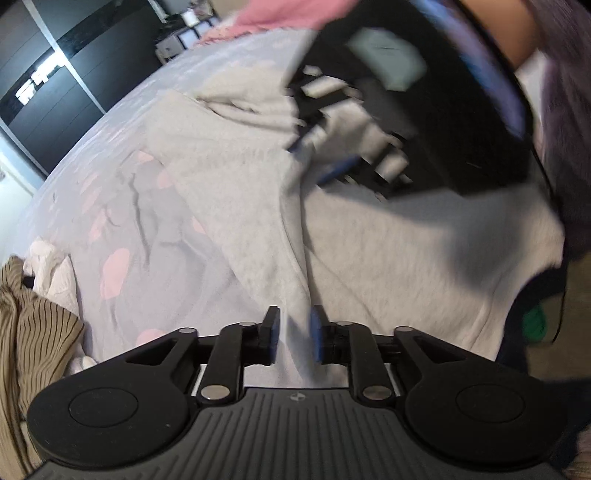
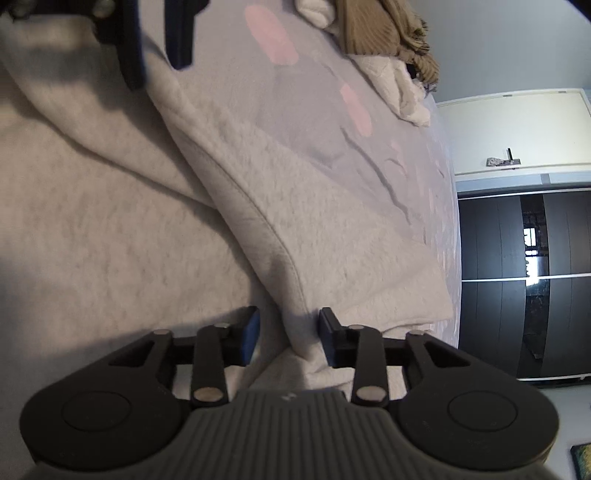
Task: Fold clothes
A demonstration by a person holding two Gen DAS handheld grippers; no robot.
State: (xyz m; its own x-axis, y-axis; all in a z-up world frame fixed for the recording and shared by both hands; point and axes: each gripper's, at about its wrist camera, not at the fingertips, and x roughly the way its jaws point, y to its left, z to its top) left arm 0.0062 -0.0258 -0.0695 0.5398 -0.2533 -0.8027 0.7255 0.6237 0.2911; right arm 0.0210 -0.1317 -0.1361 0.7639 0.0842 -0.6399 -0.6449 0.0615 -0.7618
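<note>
Fleece garment, light grey, thick and soft (image 1: 388, 236), lies spread over a pale lilac bedsheet with pink oval spots (image 1: 122, 206); one long folded panel with a stitched edge crosses it diagonally. Left gripper (image 1: 294, 339), black with blue pads, hangs low over the near end of that panel; jaws parted, a ridge of grey fabric sits in the gap, pads not clamping it as far as the left wrist view shows. Right gripper (image 2: 289, 339), same build, is low over the other end of the panel by the hem; jaws apart, folded edge lying between them, not pinched. In the left wrist view the right gripper (image 1: 332, 155) is a blurred black-and-blue shape above the far part of the garment. In the right wrist view the left gripper (image 2: 159, 40) shows at the top left, fingers apart, tips down against the fleece.

Tan ribbed knit garment (image 1: 33, 325) is heaped at the sheet's edge, just beside a cream fuzzy cloth (image 1: 51, 273); both are well apart from the grey fleece. Pink cloth (image 1: 291, 14) lies at the far edge of the bed. Dark wardrobe with sliding panels and a mirror strip (image 2: 524, 280) stands beyond the bed. Person's bare forearm (image 1: 509, 33) shows at the top right of the left wrist view, blurred.
</note>
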